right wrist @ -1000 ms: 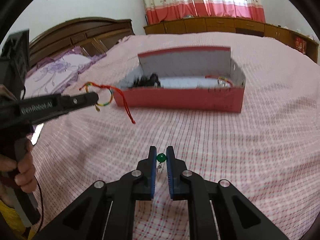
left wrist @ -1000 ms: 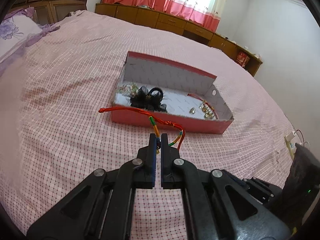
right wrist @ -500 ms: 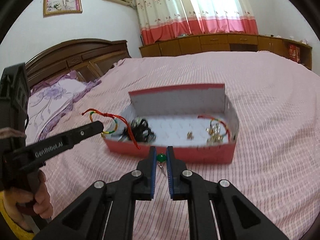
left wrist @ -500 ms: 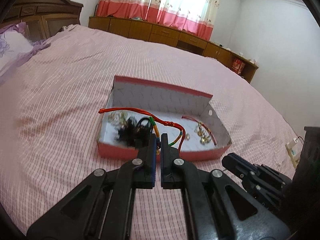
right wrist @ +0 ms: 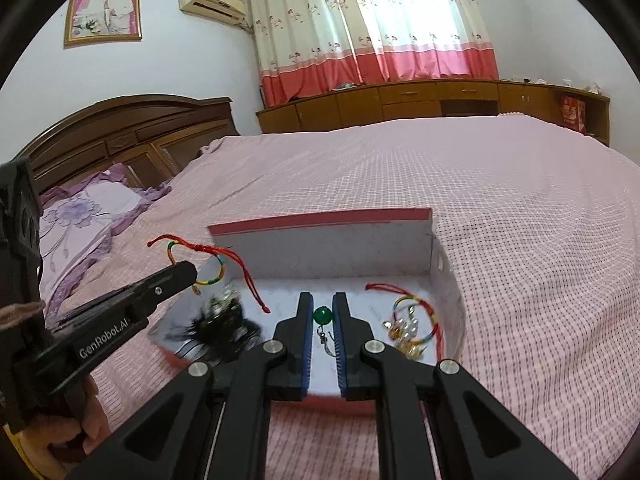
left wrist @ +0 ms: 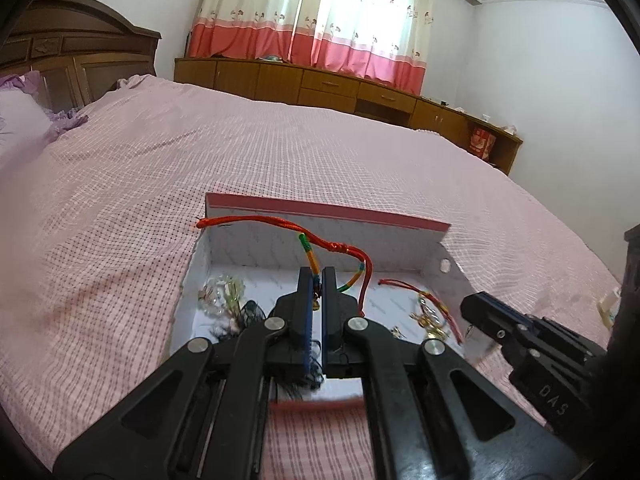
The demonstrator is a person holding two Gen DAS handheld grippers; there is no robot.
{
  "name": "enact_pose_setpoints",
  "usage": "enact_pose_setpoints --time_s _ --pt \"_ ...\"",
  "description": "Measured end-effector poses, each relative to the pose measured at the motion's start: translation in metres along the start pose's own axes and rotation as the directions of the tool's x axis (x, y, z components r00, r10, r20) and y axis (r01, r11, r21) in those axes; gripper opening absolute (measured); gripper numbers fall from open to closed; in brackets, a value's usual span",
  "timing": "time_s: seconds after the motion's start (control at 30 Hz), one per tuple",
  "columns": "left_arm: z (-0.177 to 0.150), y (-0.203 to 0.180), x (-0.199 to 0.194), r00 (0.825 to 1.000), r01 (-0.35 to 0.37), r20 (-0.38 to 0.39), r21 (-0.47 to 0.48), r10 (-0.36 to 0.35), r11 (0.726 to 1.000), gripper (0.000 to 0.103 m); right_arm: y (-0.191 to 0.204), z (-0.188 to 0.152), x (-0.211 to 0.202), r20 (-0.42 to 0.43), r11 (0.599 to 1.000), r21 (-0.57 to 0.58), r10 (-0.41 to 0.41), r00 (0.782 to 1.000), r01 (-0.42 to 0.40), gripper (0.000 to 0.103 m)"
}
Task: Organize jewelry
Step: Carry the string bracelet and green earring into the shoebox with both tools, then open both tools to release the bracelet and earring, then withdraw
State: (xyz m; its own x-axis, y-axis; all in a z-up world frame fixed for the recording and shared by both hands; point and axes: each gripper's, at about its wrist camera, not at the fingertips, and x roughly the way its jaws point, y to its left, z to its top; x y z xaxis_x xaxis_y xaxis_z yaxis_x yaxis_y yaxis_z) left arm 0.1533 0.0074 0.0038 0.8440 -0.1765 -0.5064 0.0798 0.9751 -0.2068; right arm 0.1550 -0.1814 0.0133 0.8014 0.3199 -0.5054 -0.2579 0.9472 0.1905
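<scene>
I see a pink bed carrying an open red box. My left gripper is clamped on a red cord bracelet, held above the box's left end so it can drop beside the dark feathery piece. My right gripper pinches a green bead earring over the box's near edge. Another bracelet lies in the right corner.
</scene>
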Motion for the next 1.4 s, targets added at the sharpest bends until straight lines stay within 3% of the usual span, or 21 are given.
enact_pose_setpoints --time_s 0.3,0.53,0.57,0.63,0.73,1.4 --pt "-0.004 0.009 0.033 0.999 -0.028 -0.046 -0.008 0.028 1.000 0.000 -0.015 0.003 0.036 -0.024 0.999 0.015 -0.034 0.999 0.034 0.011" --pt "-0.005 0.009 0.038 0.996 -0.065 -0.054 0.007 0.065 0.998 0.000 -0.019 -0.001 0.039 -0.023 1.000 0.022 -0.018 1.000 0.018 0.012" --pt "-0.005 0.009 0.038 0.996 -0.070 -0.055 0.007 0.070 0.998 0.004 -0.019 -0.001 0.038 -0.017 1.000 0.025 -0.018 1.000 0.019 0.012" --pt "-0.005 0.011 0.035 0.996 -0.072 -0.049 -0.005 0.072 0.997 0.024 -0.020 0.000 0.035 -0.013 0.999 0.028 -0.020 1.000 0.021 0.023" --pt "-0.002 0.013 0.028 0.997 -0.069 -0.034 -0.022 0.068 0.997 0.033 -0.019 0.001 0.029 0.001 0.999 0.030 -0.017 1.000 0.017 0.034" --pt "-0.007 0.008 -0.050 0.996 -0.088 -0.022 -0.040 0.087 0.995 0.048 0.006 -0.003 -0.045 0.054 1.000 0.020 -0.001 0.999 0.000 0.053"
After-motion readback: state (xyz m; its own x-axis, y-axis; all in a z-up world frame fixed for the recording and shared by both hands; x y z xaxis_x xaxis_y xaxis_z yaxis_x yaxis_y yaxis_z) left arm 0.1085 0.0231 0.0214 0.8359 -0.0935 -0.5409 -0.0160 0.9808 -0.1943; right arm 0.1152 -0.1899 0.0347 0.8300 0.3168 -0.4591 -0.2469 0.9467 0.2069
